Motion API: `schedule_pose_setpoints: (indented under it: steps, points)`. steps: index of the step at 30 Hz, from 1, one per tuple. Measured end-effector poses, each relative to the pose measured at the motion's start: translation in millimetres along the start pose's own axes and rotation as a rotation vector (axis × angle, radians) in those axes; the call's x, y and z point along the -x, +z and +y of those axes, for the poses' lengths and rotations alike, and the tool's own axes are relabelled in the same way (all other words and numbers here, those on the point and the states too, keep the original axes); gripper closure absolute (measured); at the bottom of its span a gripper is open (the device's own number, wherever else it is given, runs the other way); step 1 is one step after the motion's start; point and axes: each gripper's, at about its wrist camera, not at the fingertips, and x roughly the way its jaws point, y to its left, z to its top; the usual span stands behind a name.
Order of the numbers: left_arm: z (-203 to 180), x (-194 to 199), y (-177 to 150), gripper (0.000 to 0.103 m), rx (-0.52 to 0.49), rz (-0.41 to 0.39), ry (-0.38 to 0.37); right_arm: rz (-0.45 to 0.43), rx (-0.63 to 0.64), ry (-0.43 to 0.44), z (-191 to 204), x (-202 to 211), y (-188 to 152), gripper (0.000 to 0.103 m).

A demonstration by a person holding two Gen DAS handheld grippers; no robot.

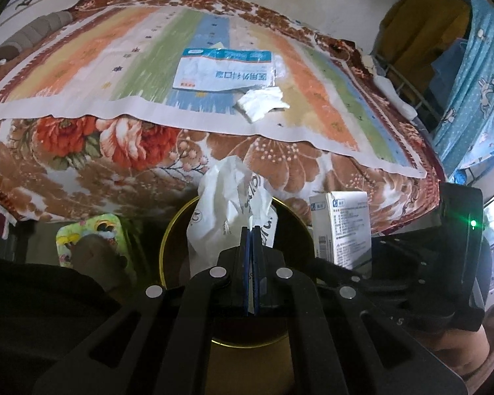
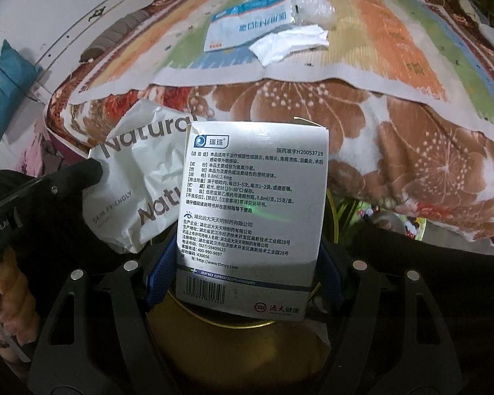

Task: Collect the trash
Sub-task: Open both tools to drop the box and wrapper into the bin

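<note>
1. Left wrist view: the left gripper (image 1: 251, 230) has its fingers pinched tight on a crumpled white wrapper (image 1: 229, 204), which sticks up toward 12 o'clock from the fingertips. It hangs right over the mouth of the round gold-rimmed bin (image 1: 168, 230), so I'd judge it is held there to be dropped in.

2. Same view, at 3 o'clock of the wrapper: the medicine box (image 1: 345, 230) stands upright above the bin's edge, carried by the other gripper for the same reason, I think.

3. Same view, up on the bed at 12 o'clock: one mask packet (image 1: 224, 69) lies flat on the striped cloth (image 1: 82, 75), and one crumpled tissue (image 1: 263, 102) touches its lower corner at about 5 o'clock. These look like trash yet to be gathered.

4. Right wrist view: the right gripper (image 2: 243, 273) has its fingers spread wide and clamped on both sides of the medicine box (image 2: 253, 210), printed face toward the camera, the bin (image 2: 233, 326) directly beneath.

5. Same view, at 9 o'clock of the box: the white wrapper (image 2: 138, 184) sits in the left gripper's tips (image 2: 92, 168).

6. Same view, at 12 o'clock: the mask packet (image 2: 247, 23), the tissue (image 2: 286, 46), and one clear plastic bag (image 2: 313, 10) beside them.

7. Count: two pieces in hand, three left on the bed, one bin.
</note>
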Motion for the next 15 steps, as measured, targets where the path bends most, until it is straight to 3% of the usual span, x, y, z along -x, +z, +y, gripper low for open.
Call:
schedule_pose_setpoints:
  steps: [2,5,7,15]
  points:
    - [2.5,0.4,0.7,0.099,0.017,-0.006,0.003,0.017,0.005,0.001,0.8,-3.3,-0.6,0.033]
    - [7.7,-1.3,2.4,0.065,0.051,0.000,-0.014,0.029,0.001,-0.003,0.3,-6.5,-1.1,0.028]
    - [9.3,-0.3,3.2,0.060,0.063,-0.008,-0.011,0.023,0.002,0.000,0.4,-5.8,-0.1,0.021]
    - [15.4,3.3,8.3,0.043,0.102,-0.032,-0.002,-0.002,-0.024,0.009,-4.1,-1.6,4.1,0.019]
